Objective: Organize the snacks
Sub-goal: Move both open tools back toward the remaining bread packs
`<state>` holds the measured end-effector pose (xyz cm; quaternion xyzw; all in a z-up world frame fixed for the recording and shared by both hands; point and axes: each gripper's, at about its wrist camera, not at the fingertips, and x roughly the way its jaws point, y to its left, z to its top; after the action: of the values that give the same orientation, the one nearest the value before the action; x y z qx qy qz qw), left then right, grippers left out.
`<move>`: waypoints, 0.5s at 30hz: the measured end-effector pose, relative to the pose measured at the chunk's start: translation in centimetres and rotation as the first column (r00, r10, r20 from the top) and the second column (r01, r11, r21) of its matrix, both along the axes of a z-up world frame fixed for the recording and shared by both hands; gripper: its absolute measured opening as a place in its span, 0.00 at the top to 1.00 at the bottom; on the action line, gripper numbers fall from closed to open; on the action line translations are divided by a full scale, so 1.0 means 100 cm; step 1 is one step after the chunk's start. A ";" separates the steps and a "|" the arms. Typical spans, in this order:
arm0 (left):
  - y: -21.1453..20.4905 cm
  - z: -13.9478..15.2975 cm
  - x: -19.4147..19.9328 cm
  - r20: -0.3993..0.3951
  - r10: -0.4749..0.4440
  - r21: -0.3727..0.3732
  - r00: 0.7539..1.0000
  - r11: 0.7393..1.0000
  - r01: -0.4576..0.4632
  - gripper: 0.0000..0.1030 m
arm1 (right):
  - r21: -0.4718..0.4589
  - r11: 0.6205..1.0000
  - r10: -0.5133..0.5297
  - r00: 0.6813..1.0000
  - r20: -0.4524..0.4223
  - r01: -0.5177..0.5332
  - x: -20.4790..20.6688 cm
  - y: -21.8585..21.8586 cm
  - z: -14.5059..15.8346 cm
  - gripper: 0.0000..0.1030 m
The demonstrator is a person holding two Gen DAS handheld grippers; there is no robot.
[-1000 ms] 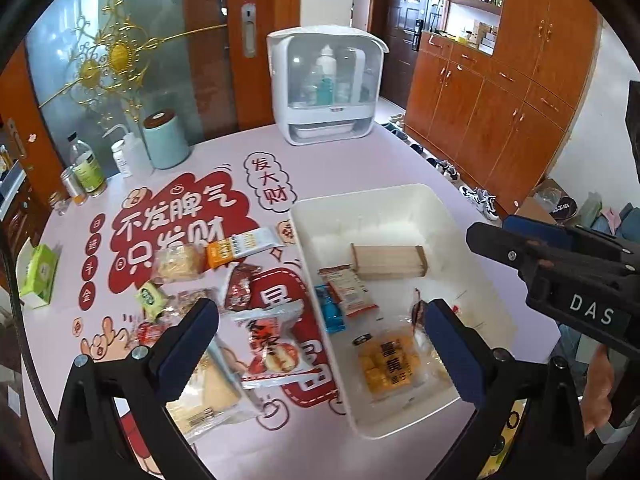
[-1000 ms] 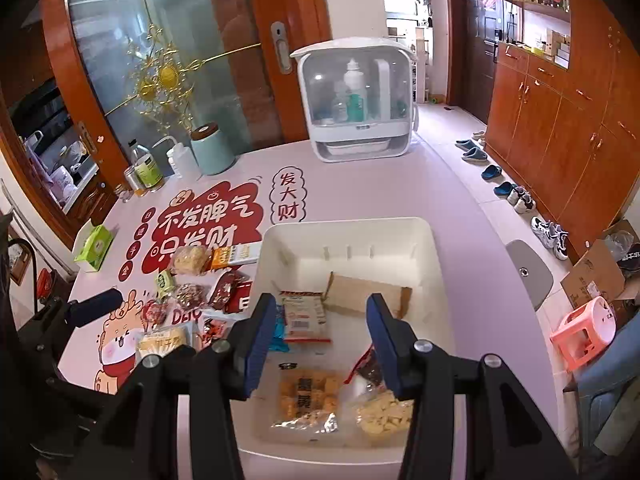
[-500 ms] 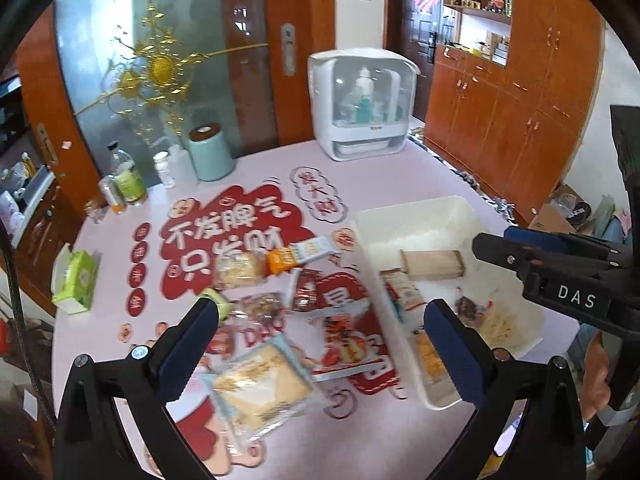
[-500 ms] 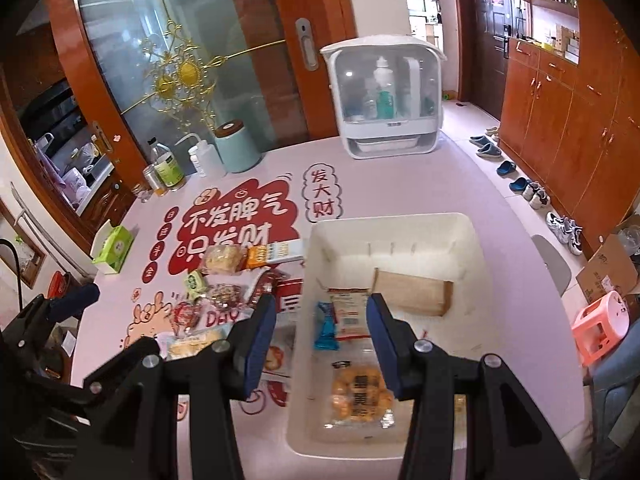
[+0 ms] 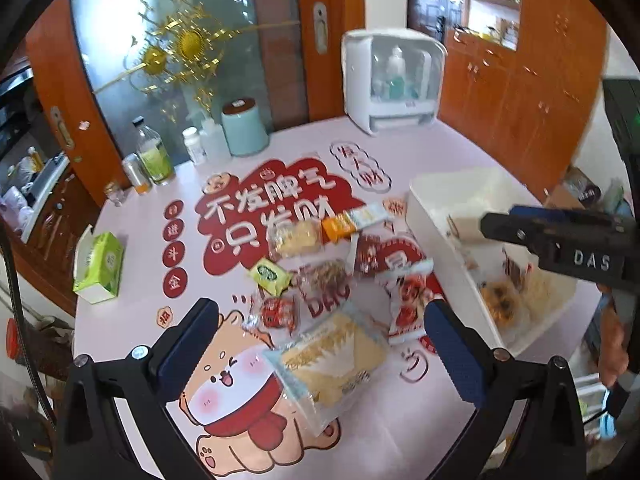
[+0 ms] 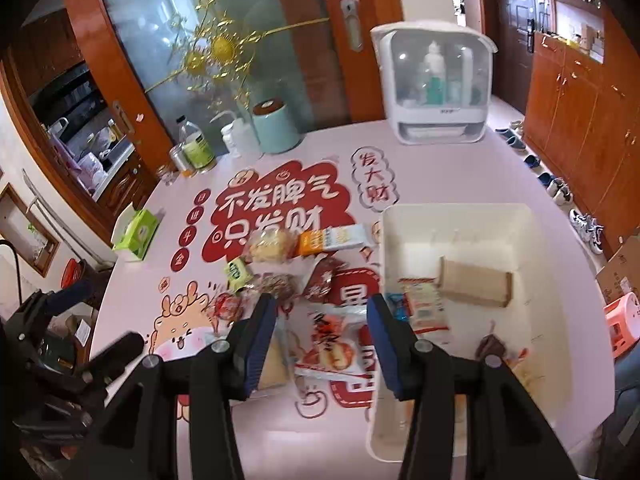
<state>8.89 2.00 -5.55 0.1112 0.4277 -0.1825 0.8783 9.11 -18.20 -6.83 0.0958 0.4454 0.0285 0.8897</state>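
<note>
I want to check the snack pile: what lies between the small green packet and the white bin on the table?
In the right wrist view, between the green packet and the white bin lie a clear-wrapped brown snack and a dark red packet.

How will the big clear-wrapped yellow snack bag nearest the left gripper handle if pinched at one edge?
Likely floppy: the yellow snack bag lies flat in thin, crinkled clear film, so a corner pinch may let it droop. Probably light for its size, since it looks puffy. The glossy film could slip between the pads; the left gripper stands open, nothing held.
</note>
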 end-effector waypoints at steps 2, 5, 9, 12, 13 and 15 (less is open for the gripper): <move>0.003 -0.014 0.001 -0.026 -0.036 0.005 0.999 0.999 0.036 0.01 | 0.002 1.000 0.005 1.000 -0.012 -0.005 0.002 0.008 -0.007 0.47; 0.004 -0.041 0.002 -0.056 -0.102 0.003 0.993 0.995 0.103 0.01 | 0.011 1.000 0.008 0.999 -0.034 -0.008 0.006 0.021 -0.024 0.44; 0.006 -0.093 0.004 -0.145 -0.179 0.019 0.973 0.983 0.184 0.01 | 0.021 1.000 0.000 0.996 -0.090 0.002 0.013 0.036 -0.056 0.44; 0.010 -0.126 0.009 -0.207 -0.209 -0.005 0.956 0.977 0.212 0.01 | 0.009 1.000 -0.013 0.990 -0.140 0.014 0.018 0.046 -0.083 0.44; 0.011 -0.136 0.012 -0.223 -0.213 -0.008 0.951 0.976 0.216 0.01 | 0.001 1.000 -0.020 0.988 -0.151 0.021 0.019 0.048 -0.090 0.44; 0.011 -0.150 0.017 -0.245 -0.218 -0.005 0.945 0.975 0.223 0.01 | -0.027 0.999 -0.043 0.983 -0.176 0.038 0.023 0.051 -0.104 0.44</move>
<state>10.61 3.10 -20.55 0.1451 0.5193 -0.2869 0.7918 11.41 -13.14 -17.28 0.0965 0.5209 -0.0035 0.8482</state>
